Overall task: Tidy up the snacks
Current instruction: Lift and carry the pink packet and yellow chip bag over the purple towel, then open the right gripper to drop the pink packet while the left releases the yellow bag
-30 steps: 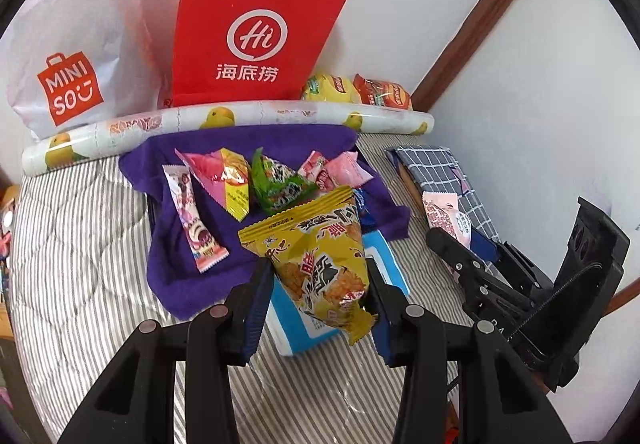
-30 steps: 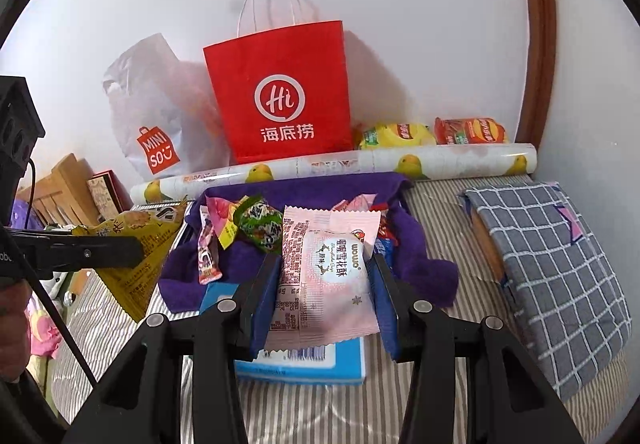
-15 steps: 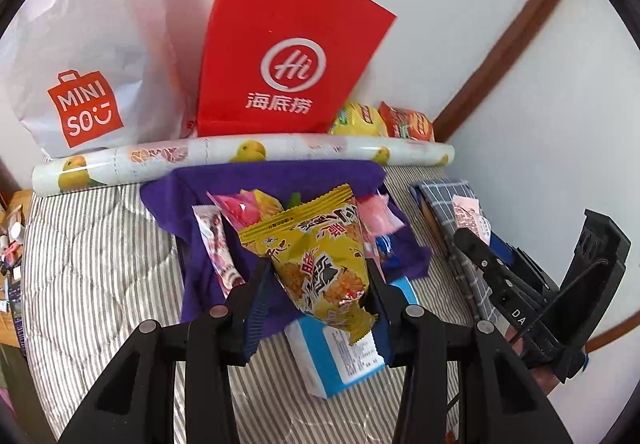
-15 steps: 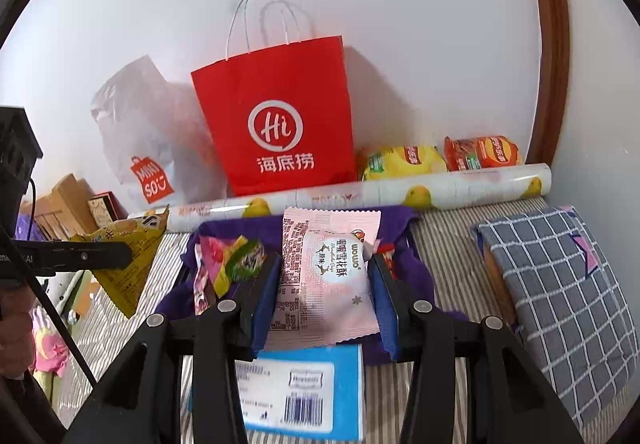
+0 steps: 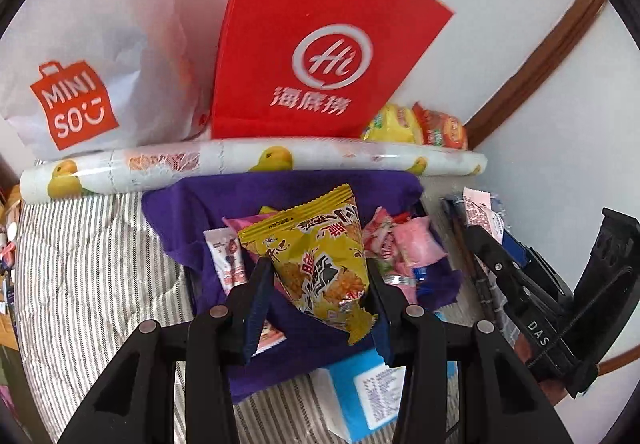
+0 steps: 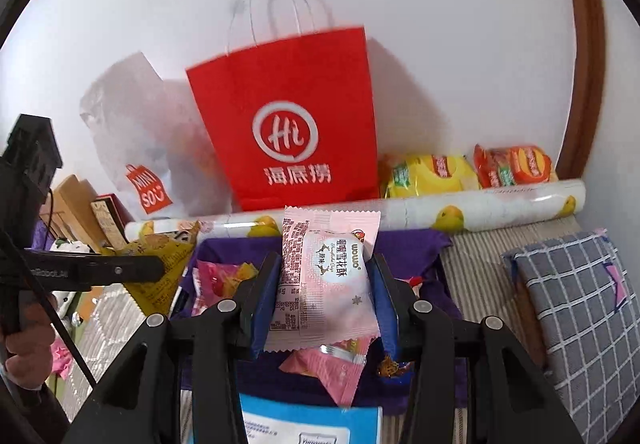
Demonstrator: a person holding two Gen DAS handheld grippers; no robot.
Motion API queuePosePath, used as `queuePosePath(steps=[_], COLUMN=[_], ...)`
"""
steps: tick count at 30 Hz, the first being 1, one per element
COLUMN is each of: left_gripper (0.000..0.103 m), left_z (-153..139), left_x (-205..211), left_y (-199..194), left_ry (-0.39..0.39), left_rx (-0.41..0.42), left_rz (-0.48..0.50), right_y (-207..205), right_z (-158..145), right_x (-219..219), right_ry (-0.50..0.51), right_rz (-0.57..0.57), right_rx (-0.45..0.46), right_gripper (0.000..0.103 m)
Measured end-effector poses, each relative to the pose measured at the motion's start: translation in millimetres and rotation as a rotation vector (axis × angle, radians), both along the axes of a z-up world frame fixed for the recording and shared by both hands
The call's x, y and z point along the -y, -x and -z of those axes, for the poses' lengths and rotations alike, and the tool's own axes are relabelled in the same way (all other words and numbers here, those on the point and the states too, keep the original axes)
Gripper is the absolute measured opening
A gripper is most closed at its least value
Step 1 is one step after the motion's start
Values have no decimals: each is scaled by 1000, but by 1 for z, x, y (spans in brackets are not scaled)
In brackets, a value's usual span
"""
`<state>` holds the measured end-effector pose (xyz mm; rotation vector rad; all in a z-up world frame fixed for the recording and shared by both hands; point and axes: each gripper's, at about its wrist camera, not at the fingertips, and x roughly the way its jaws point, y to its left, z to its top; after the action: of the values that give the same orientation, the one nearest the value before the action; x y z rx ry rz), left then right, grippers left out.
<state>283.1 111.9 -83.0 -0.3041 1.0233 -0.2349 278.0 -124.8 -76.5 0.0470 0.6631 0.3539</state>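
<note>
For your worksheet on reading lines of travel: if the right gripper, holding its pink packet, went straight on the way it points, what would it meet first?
Probably the purple cloth with its loose snacks, just ahead of the right gripper and its pink packet. Beyond that lie the patterned roll and the red bag. Depth is uncertain.

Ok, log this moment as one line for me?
left claw: shut on yellow snack bag | right claw: shut on pink snack packet | both above purple cloth | red bag ahead
</note>
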Motion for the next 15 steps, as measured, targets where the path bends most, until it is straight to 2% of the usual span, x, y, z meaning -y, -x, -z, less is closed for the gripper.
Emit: queuePosePath(steps=[8,15], left_gripper=[42,42], left_z=[15,33], left_x=[1,11], left_y=[-10,-20], left_ry=[-30,-44], left_rx=[-34,-82], left_rz=[10,26], right_y=[-27,-31], right_z=[49,73], right_x=[-9,-10], right_ry=[21,42], right_rz=[-14,-16], right_rx=[-101,-144], right_gripper=[44,44])
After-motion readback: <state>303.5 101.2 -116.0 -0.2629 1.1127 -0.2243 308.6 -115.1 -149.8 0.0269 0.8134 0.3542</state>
